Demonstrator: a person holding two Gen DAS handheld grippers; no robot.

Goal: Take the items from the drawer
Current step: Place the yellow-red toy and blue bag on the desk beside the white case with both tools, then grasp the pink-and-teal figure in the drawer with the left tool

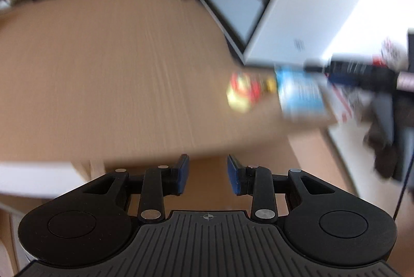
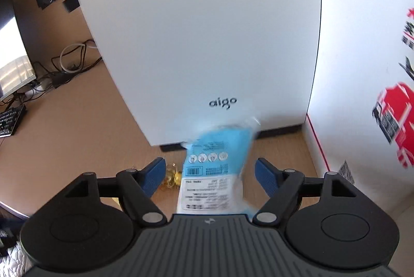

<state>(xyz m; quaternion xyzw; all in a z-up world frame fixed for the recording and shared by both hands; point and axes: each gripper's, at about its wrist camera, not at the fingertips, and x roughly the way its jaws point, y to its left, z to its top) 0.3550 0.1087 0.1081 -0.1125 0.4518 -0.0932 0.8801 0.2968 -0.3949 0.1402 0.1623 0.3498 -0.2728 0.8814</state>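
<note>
A blue and white plastic packet (image 2: 217,147) lies on the wooden table (image 2: 77,134), in front of a white computer case (image 2: 207,31). My right gripper (image 2: 210,170) is open, its blue pads wide apart on either side of the packet and not touching it. A small gold-wrapped item (image 2: 172,176) lies just left of the packet. The blurred left wrist view shows the same packet (image 1: 300,93) beside a red and yellow item (image 1: 243,90). My left gripper (image 1: 207,168) hangs open over the table's near edge, holding nothing. No drawer is in view.
A white box with red print (image 2: 375,95) stands right of the case. A monitor (image 2: 10,49), a keyboard (image 2: 10,121) and tangled cables (image 2: 69,62) sit at the far left. The right gripper's dark body (image 1: 362,75) reaches in from the right.
</note>
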